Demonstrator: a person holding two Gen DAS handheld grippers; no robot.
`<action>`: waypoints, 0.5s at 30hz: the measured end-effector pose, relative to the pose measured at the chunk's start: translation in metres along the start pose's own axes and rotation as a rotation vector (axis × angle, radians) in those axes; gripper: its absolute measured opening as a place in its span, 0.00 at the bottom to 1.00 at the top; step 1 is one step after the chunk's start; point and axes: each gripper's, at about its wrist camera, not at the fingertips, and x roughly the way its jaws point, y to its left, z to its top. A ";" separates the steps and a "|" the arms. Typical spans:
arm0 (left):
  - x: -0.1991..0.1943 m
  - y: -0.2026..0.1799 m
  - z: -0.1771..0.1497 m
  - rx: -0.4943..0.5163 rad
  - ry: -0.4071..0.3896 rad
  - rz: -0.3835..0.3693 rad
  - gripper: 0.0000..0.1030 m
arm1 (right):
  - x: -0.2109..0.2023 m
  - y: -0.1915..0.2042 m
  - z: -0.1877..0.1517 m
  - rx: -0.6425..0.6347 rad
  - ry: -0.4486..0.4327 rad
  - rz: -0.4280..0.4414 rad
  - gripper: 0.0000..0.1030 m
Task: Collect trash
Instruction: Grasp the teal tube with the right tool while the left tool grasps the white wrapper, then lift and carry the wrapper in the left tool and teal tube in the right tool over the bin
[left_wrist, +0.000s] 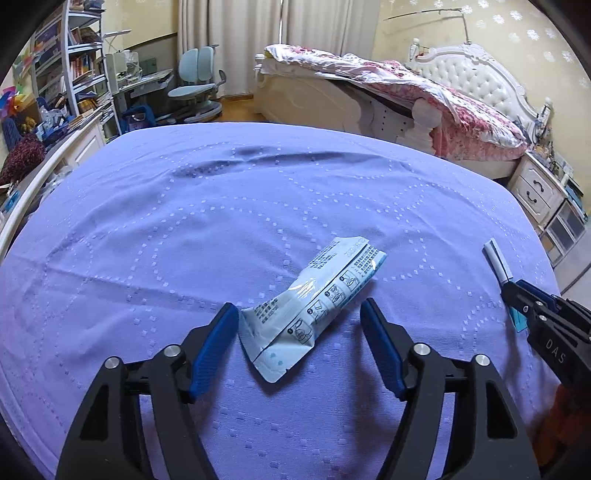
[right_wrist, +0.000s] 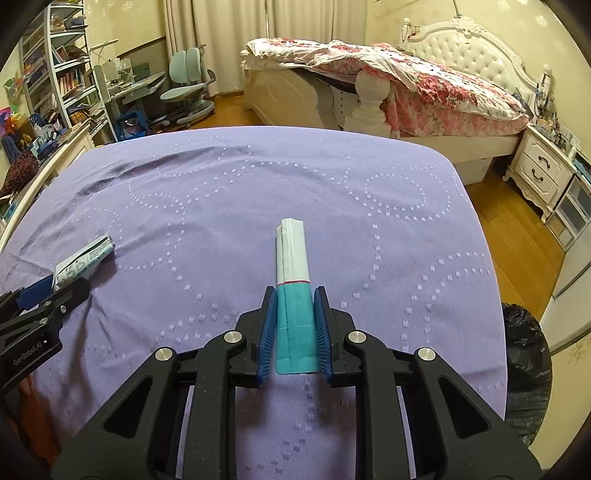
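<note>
Left hand-held gripper: ridged blue pads spread, glossy crinkled pale-blue wrapper lying loose between them | purple dot-embossed cloth on tabletop | right hand-held gripper: pinching flat folded teal-and-white packet on the cloth

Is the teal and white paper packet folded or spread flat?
Folded: the teal and white paper packet shows doubled layers at its far end, pinched in the right gripper.

White bed, curtains, wooden floor
</note>
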 end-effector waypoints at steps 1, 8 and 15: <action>0.001 -0.001 0.001 0.007 0.004 -0.004 0.69 | -0.002 0.000 -0.002 0.005 -0.001 0.005 0.20; 0.007 0.001 0.009 0.017 0.025 -0.053 0.67 | -0.009 -0.001 -0.008 0.022 0.000 0.024 0.20; 0.003 -0.001 0.006 0.031 0.009 -0.058 0.57 | -0.015 -0.001 -0.017 0.031 -0.002 0.036 0.19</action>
